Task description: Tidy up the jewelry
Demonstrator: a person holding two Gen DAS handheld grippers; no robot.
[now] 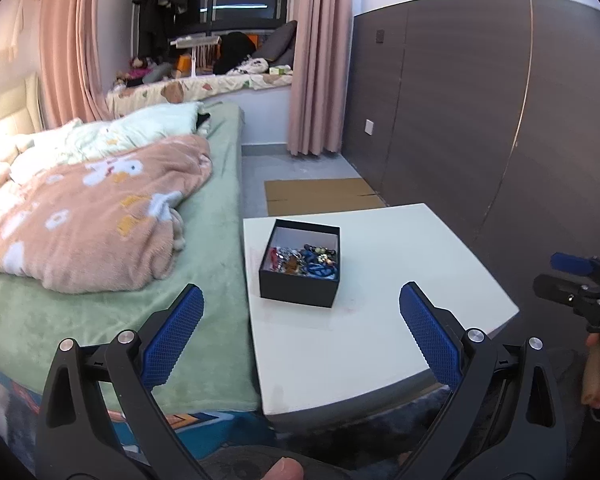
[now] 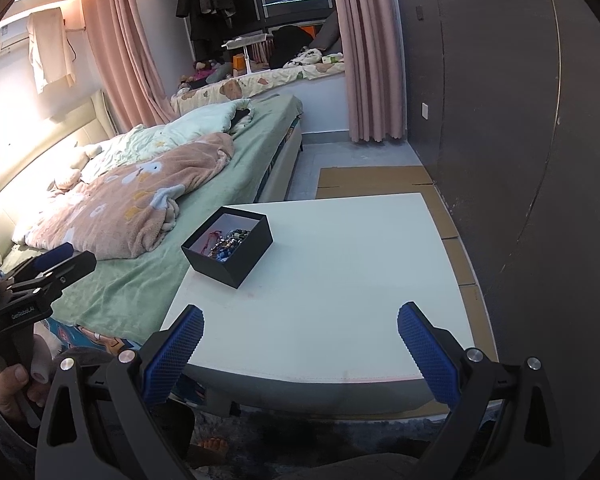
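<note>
An open black box point(image 1: 300, 276) stands on the left part of a white table point(image 1: 400, 312). It holds a tangle of jewelry point(image 1: 304, 262) with blue, red and dark beads. The box also shows in the right wrist view point(image 2: 230, 250), with the jewelry point(image 2: 228, 242) inside. My left gripper point(image 1: 300, 328) is open and empty, held above the table's near edge, short of the box. My right gripper point(image 2: 300, 344) is open and empty over the table's point(image 2: 340, 280) near edge, to the right of the box. Each gripper shows at the edge of the other's view.
A bed point(image 1: 120, 280) with a green sheet and a pink flowered blanket point(image 1: 88, 216) touches the table's left side. A dark panelled wall point(image 1: 480, 120) runs along the right. Flat cardboard point(image 1: 320, 196) lies on the floor beyond the table. Pink curtains hang at the back.
</note>
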